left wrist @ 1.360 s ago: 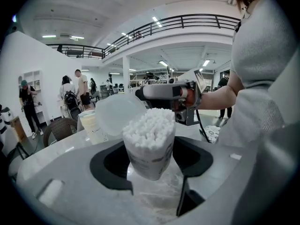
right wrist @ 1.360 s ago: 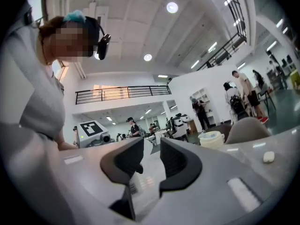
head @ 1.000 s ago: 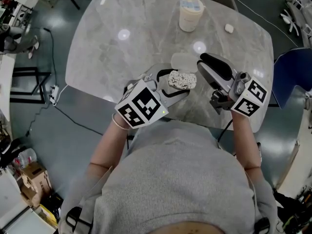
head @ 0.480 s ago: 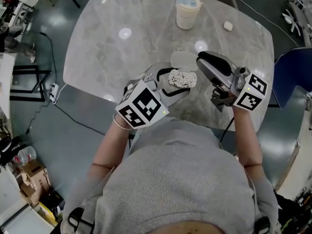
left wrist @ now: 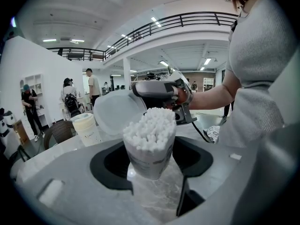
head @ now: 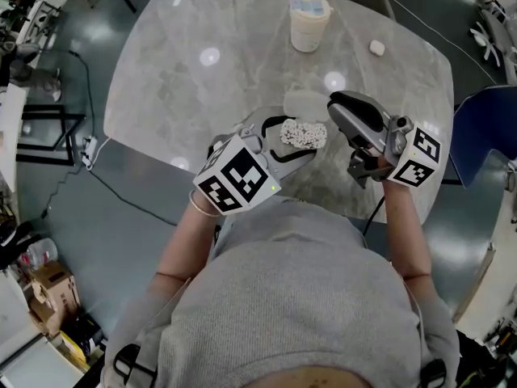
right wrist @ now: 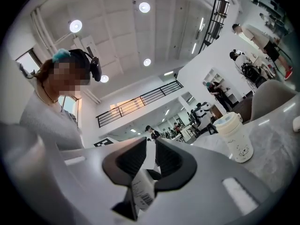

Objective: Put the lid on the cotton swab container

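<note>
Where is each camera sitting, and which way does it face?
Head view: on the person's head, facing steeply down at the table; sweater, left tongs and right tongs show.
Left gripper view: rides the left tongs, looking along its jaws, which grip the swab container.
Right gripper view: rides the right tongs, angled up toward the ceiling; its jaws pinch the lid.
Shared: the cup appears in all three.

table [head: 178,79]: glossy grey marble-look stone, lamp glare. cotton swab container [left wrist: 149,159]: clear smooth plastic, printed label. swabs [left wrist: 150,128]: fluffy white cotton. lid [left wrist: 117,114]: frosted translucent plastic, matt.
</note>
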